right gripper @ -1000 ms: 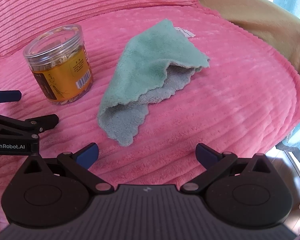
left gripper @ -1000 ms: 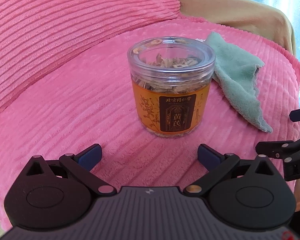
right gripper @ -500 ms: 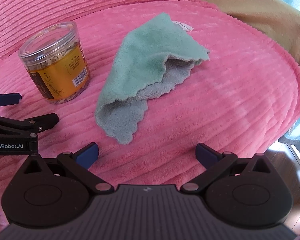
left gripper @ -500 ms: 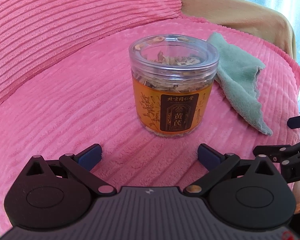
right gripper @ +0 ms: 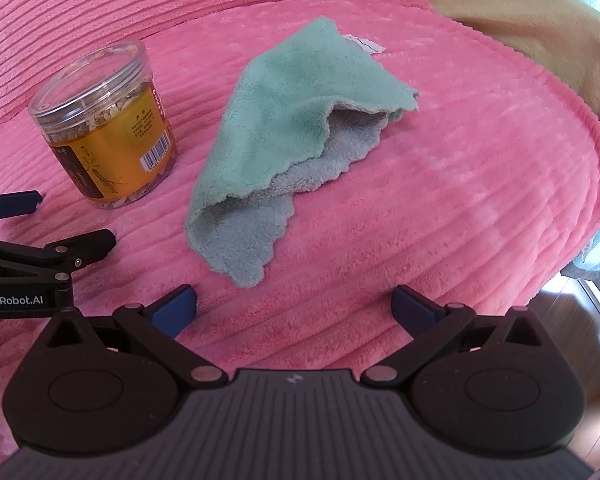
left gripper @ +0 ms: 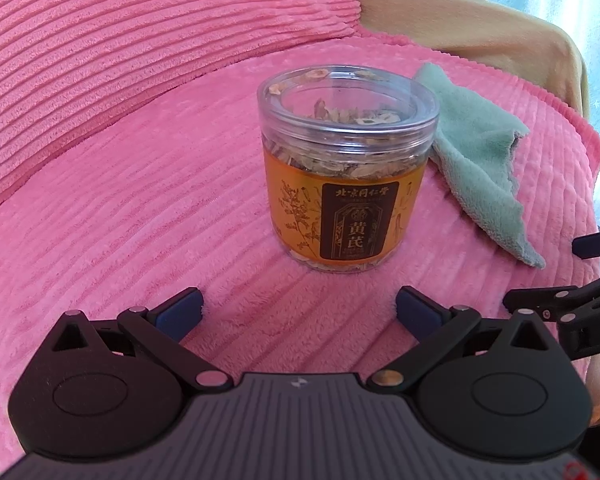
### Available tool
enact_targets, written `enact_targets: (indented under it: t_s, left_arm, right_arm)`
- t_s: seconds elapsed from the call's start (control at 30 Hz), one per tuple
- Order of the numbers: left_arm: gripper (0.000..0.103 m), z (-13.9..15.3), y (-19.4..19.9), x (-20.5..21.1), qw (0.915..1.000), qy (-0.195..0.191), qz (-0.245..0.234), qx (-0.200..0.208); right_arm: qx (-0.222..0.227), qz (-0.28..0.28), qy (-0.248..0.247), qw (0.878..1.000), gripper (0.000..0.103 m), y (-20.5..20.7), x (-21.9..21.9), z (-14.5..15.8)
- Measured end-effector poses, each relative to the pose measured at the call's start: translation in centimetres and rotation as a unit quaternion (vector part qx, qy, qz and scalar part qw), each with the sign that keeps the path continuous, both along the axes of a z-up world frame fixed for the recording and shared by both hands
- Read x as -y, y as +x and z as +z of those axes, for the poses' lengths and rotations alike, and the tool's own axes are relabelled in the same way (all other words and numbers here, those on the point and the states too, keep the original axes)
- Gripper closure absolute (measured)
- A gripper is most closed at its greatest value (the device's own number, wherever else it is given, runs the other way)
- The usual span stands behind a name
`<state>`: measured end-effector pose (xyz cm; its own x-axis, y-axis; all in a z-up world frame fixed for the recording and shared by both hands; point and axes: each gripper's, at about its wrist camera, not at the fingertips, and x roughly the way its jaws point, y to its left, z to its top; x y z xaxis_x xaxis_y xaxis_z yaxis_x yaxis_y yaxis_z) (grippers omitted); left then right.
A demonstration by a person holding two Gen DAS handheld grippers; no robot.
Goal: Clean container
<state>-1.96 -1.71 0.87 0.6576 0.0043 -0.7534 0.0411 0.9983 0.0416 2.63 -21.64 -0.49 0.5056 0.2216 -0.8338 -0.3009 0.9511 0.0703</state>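
Both pairs of jaws stand spread wide with nothing between them. Those of the left gripper [left gripper: 298,308] face a clear plastic jar [left gripper: 348,168], which stands upright just ahead of them and centred on the gap, not touching either blue pad. It has an orange label and is filled with dried slices under a clear lid. Those of the right gripper [right gripper: 294,304] point at a green cloth [right gripper: 296,140], which lies crumpled just ahead on the pink ribbed blanket [right gripper: 480,168], its near corner close to the left pad. From the right wrist view the jar [right gripper: 108,136] sits left of the cloth, near it but apart.
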Motion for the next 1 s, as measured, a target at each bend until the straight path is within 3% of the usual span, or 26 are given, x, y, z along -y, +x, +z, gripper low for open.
enact_targets:
  t_s: [1.0]
  left_arm:
    - [0.0,-0.1,0.2,-0.2,0.9999,-0.007,0.008,0.003]
  right_arm:
    - [0.003,0.006,0.002,1.0,0.0,0.5,1.0,-0.2]
